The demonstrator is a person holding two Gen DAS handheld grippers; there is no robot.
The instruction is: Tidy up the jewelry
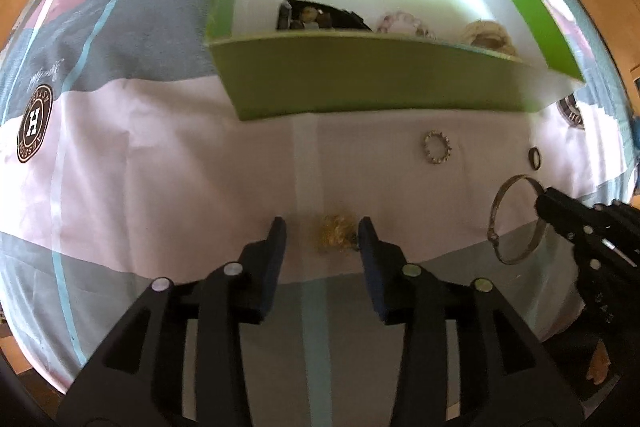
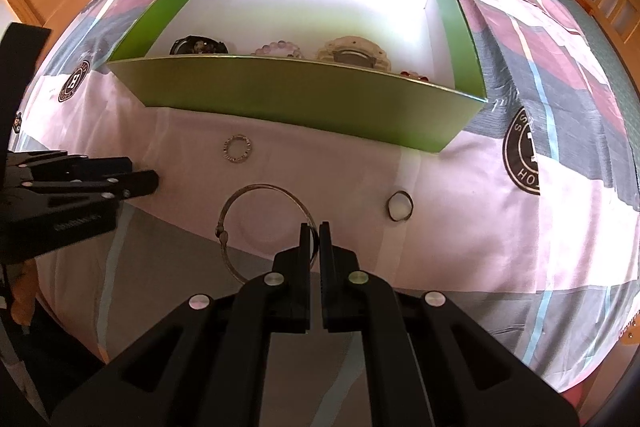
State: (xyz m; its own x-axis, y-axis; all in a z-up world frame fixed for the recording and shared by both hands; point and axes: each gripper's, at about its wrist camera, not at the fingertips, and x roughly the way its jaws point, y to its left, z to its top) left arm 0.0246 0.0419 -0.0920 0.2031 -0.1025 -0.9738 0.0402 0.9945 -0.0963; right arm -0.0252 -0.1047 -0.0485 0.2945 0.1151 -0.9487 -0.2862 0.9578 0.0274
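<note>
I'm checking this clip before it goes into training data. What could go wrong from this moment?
1. The right gripper pinches only the thin rim of the silver bangle; it may twist or slip when lifted.
2. The left gripper is open around a small gold tangle; closing could snag the bedsheet too.
3. The green box has a tall near wall, so a low carry could knock it.

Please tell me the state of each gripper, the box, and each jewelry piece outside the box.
left gripper: open, gold chain between fingers
right gripper: shut on silver bangle
green box: open, holding jewelry
gold chain: on bedspread
silver bangle: gripped at rim
beaded ring: flat on bedspread
dark ring: flat on bedspread
</note>
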